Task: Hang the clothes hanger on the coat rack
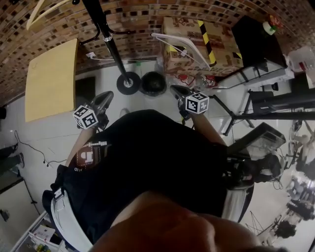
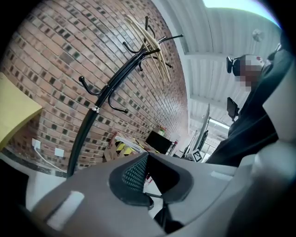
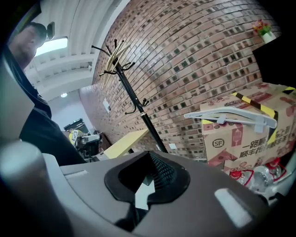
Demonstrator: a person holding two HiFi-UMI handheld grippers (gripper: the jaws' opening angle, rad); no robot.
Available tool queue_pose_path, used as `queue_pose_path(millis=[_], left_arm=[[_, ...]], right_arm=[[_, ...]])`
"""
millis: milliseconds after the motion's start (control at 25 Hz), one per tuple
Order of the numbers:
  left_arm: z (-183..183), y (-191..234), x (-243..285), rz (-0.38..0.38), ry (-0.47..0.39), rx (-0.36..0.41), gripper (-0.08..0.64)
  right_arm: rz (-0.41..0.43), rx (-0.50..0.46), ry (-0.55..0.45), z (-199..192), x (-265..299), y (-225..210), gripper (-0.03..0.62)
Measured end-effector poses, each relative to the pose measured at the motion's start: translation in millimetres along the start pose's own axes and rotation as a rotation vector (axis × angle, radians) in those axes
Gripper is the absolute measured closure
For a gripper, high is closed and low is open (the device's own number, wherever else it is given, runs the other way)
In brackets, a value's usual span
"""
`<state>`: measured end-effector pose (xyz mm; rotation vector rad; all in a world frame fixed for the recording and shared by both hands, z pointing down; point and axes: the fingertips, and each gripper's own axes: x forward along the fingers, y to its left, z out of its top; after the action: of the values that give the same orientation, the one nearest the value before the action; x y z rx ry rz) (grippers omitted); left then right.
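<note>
Hanger (image 3: 226, 113), white plastic, lies atop the cardboard box (image 3: 240, 143) against the brick wall (image 1: 147, 15), well apart from the coat rack (image 1: 114, 51), which carries a wooden hanger (image 2: 158, 60). We hold our left gripper (image 1: 106, 96) and right gripper (image 1: 176, 90) empty, jaws pressed together.

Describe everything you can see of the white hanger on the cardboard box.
The white hanger looks like smooth plastic, with two broad arms meeting at an angle. It lies flat on top of the cardboard box, one arm tip sticking out past the box's edge. Only the box touches it. Its hook cannot be made out.
</note>
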<state>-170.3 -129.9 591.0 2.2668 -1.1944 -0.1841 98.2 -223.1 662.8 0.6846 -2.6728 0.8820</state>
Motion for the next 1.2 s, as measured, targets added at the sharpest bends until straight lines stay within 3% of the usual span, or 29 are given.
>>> queue_pose_path(millis=[160,280,640,840,1000,1200], left_arm=[[24.1,34.1,36.2,-0.138,0.01,0.007,0.56],[39.3,55.8,51.8,-0.228,0.064,0.04,0.56],[72.1,102.7,86.4,-0.376,0.179,0.102,0.56],[67.7,73.7,126.4,-0.447,0.226,0.136,0.56],[64.2,37.7,173.9,-0.473,0.245,0.17,0.56],[52.4,-9.9,249.4,-0.471,0.281,0.213,0.56]], right_arm=[[-0.096,0.014,-0.034,22.3,20.3,-1.8,0.578],[-0.147,0.032,-0.081,41.4,39.8,2.7,0.578],[-0.244,0.082,-0.108,71.2,82.6,-2.2,0.575],[-0.259,0.102,-0.11,72.3,75.1,-36.4,0.573],[-0.208,0.122,-0.127,91.5,58.5,-65.6,0.568],[-0.215,0.028,-0.128,115.0,20.2,-130.4,0.557]])
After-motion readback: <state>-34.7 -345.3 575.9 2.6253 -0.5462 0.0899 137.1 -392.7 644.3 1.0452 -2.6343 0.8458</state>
